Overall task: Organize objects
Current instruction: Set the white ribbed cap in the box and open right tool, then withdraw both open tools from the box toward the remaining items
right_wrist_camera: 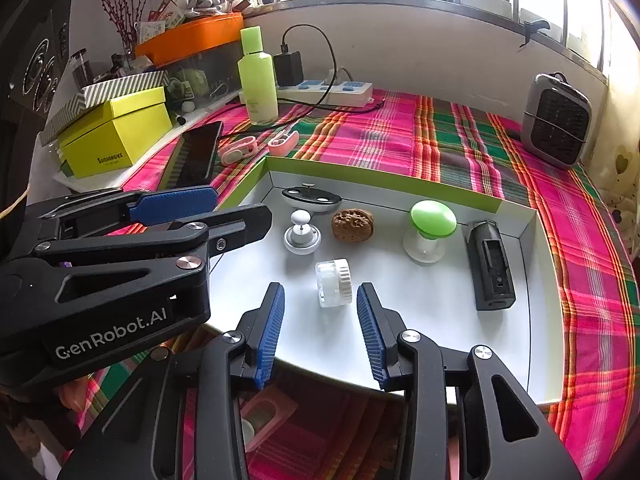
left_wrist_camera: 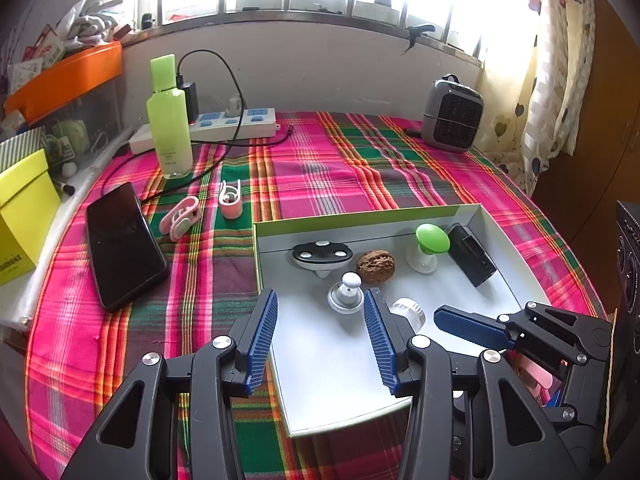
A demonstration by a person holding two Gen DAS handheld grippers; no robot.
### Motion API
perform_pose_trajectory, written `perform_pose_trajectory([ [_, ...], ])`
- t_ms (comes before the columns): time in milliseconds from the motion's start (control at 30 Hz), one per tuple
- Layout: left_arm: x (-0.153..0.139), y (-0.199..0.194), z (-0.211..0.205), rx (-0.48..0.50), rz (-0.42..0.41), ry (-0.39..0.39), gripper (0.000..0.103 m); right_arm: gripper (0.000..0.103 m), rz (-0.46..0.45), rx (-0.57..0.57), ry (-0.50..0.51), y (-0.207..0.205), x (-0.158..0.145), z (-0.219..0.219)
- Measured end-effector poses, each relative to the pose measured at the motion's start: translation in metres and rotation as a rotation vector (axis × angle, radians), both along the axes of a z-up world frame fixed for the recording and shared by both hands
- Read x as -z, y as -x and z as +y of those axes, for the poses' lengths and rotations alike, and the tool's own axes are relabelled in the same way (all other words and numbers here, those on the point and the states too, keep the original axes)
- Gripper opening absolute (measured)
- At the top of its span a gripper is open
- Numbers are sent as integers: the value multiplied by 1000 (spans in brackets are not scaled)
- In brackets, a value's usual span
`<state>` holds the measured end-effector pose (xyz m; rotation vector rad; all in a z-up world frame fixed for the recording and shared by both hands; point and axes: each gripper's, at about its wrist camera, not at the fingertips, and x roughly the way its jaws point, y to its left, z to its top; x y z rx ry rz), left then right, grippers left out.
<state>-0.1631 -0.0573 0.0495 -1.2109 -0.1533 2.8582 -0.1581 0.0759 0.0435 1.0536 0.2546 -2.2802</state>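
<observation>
A shallow white tray with a green rim (left_wrist_camera: 360,218) (right_wrist_camera: 384,182) lies on the plaid cloth. It holds a black-and-white oval gadget (left_wrist_camera: 322,256) (right_wrist_camera: 311,198), a walnut (left_wrist_camera: 375,266) (right_wrist_camera: 352,225), a green-topped knob (left_wrist_camera: 431,238) (right_wrist_camera: 432,214), a black device (left_wrist_camera: 471,254) (right_wrist_camera: 490,266), a white knob on a round base (left_wrist_camera: 346,292) (right_wrist_camera: 302,232) and a small clear jar with a white lid (left_wrist_camera: 410,312) (right_wrist_camera: 334,288). My left gripper (left_wrist_camera: 320,312) is open over the tray's near left. My right gripper (right_wrist_camera: 320,304) is open, just short of the jar.
Two pink clips (left_wrist_camera: 182,218) (left_wrist_camera: 231,200), a black phone (left_wrist_camera: 122,244), a green bottle (left_wrist_camera: 170,120) and a power strip (left_wrist_camera: 236,122) lie left of the tray. A grey heater (left_wrist_camera: 452,114) stands far right. A yellow box (right_wrist_camera: 116,134) sits at the left.
</observation>
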Motion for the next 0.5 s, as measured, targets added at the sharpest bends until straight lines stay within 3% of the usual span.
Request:
perform_pose_trajectory([
  [500, -5, -34, -5, -35, 11, -24, 45, 40, 21, 20, 30, -23, -11, 16],
])
